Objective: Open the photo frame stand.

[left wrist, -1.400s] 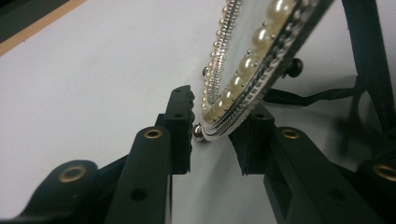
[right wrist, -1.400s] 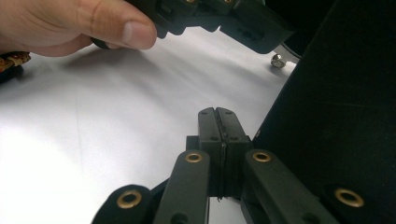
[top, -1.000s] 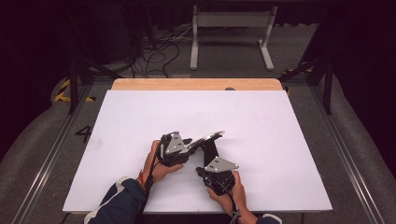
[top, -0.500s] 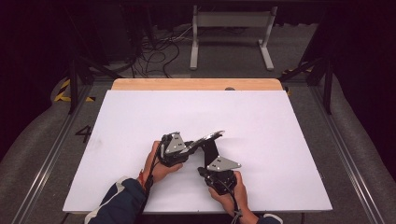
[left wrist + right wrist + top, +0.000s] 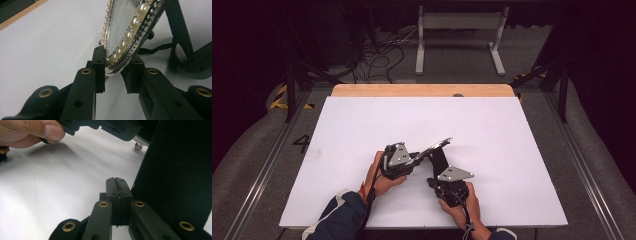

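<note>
Jaws of the left gripper (image 5: 113, 72) have just been closing on the pearl frame's (image 5: 130, 40) rim, tilted up above the table (image 5: 362, 130). Right gripper (image 5: 117, 187) jaws are together beside its black stand (image 5: 175, 170). Glass breaks, so grip the stiff edge softly.

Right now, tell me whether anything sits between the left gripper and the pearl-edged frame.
Nothing visible does. The left gripper has its jaws either side of the frame rim, closing in just now.
</note>
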Demonstrator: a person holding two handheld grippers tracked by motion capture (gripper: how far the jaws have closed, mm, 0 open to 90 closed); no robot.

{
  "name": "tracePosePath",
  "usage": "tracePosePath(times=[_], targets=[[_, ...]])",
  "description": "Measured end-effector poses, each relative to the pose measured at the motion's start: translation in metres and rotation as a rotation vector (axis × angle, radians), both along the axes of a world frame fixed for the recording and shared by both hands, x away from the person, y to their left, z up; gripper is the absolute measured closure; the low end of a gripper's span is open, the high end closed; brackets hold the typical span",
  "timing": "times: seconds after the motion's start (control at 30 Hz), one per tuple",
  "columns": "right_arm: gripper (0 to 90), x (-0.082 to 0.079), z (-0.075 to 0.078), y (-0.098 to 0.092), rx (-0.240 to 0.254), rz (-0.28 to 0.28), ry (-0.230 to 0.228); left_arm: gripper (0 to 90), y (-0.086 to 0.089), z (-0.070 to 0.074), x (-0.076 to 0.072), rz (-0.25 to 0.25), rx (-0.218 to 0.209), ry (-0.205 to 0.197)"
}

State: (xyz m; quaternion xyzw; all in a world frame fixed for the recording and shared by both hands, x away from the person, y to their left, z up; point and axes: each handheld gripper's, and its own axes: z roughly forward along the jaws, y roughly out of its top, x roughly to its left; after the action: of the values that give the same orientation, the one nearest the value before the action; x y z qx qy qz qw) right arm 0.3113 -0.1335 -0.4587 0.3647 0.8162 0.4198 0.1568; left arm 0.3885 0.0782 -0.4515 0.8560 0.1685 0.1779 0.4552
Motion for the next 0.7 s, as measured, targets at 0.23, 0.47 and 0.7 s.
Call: tracePosePath(times=[0.23, 0.47, 0.7], targets=[[90.0, 0.003, 0.001, -0.006, -0.001, -0.009, 0.009, 74.7, 0.001, 0.0, -0.001, -0.013, -0.004, 0.003], [90.0, 0.007, 0.0, -0.014, -0.006, -0.021, 0.023, 74.3, -0.001, 0.002, -0.002, -0.02, 0.015, -0.008], [90.0, 0.01, -0.002, -0.018, -0.012, -0.018, 0.01, 74.3, 0.0, 0.003, -0.005, -0.015, 0.013, -0.007]])
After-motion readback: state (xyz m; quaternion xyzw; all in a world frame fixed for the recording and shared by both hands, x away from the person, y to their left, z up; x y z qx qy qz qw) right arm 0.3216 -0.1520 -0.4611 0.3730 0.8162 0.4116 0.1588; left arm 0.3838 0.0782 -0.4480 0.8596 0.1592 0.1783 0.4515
